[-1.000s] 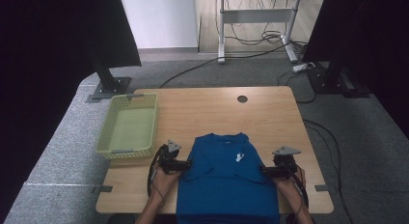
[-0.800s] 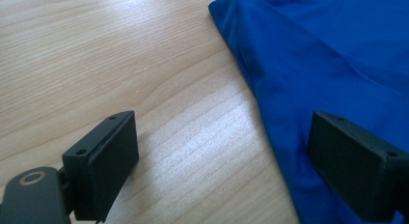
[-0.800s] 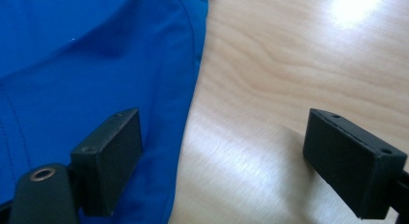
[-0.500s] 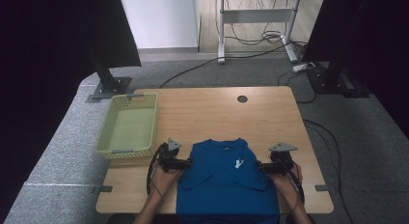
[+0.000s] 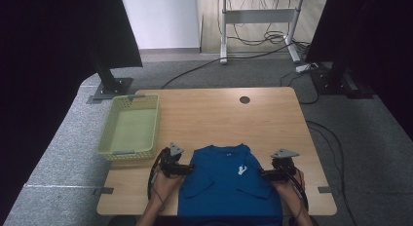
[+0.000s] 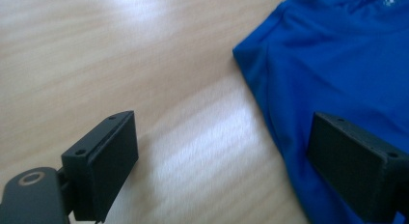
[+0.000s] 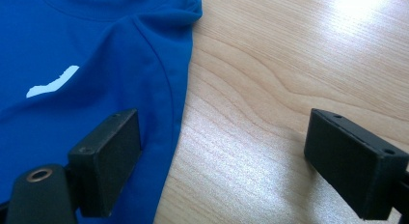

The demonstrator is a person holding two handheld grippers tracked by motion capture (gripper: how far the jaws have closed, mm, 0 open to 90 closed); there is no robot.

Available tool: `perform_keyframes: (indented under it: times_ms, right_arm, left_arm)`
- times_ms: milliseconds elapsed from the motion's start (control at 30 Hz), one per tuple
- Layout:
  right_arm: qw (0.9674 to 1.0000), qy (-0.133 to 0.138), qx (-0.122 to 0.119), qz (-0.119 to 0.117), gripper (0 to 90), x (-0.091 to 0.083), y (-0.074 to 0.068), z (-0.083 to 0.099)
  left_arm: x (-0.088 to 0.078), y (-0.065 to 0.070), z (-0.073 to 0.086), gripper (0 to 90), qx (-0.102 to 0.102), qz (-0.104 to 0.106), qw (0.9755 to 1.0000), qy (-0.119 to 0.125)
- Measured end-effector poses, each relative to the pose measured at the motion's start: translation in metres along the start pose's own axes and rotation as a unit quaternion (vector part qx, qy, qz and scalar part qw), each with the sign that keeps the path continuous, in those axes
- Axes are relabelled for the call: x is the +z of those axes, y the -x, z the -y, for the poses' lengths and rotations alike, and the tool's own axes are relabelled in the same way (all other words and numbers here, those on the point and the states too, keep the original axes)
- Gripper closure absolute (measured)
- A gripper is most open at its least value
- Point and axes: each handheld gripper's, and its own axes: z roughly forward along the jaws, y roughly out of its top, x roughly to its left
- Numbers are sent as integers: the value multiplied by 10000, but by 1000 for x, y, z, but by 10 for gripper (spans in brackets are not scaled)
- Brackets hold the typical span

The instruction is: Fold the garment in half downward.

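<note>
So we're sitting at the light wooden surface (image 5: 204, 114) with a blue short-sleeved cotton T-shirt (image 5: 226, 182) lying flat at the near edge, collar pointing away from us and the hem hanging off our side. Taking the shirt as the landmark: the left tool (image 5: 181, 168) is sitting just off its left shoulder, and the right tool (image 5: 267, 173) is mirroring that off its right shoulder. Both are pointing inward at the fabric, so each hand is equally close to its own side.

Both tools are standing wide open and gripping nothing. In the left gripper view the left tool (image 6: 226, 161) has one jaw over bare wood and the other over the shirt's edge, so the side seam is running right between them. Same deal in the right gripper view: the right tool (image 7: 222, 161) is straddling the edge by the sleeve, with the white logo mark (image 7: 52, 81) further in.

The shirt's long axis is running from us toward the far side, so we're guessing the next move is pinching both shoulders at once. Plenty of open wood beyond the collar for moving it. The pale green plastic mesh basket (image 5: 130, 127) is sitting beyond the shirt's left shoulder, near the left hand (image 5: 163, 184), so that side is tighter.
</note>
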Motion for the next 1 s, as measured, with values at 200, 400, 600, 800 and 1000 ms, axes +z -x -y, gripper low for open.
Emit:
perform_keyframes:
  times_ms: [200, 400, 600, 800, 1000]
  right_arm:
    - [10000, -1, 5, 3, 126, 0, 0, 0]
    - [10000, -2, 9, 4, 126, 0, 0, 0]
    - [10000, -3, 12, 4, 126, 0, 0, 0]
    - [10000, -3, 12, 3, 126, 0, 0, 0]
    - [10000, -7, 8, -3, 123, 0, 0, 0]
  left_arm:
    - [7, 0, -9, 111, -64, 36, 10000, 63]
    - [16, -2, -16, 112, -226, 50, 9997, 128]
    - [27, 2, -26, 112, -275, 44, 9994, 186]
    - [34, -8, -28, 111, -356, -223, 9991, 40]
    - [32, -13, -24, 110, -330, -295, 9990, -31]
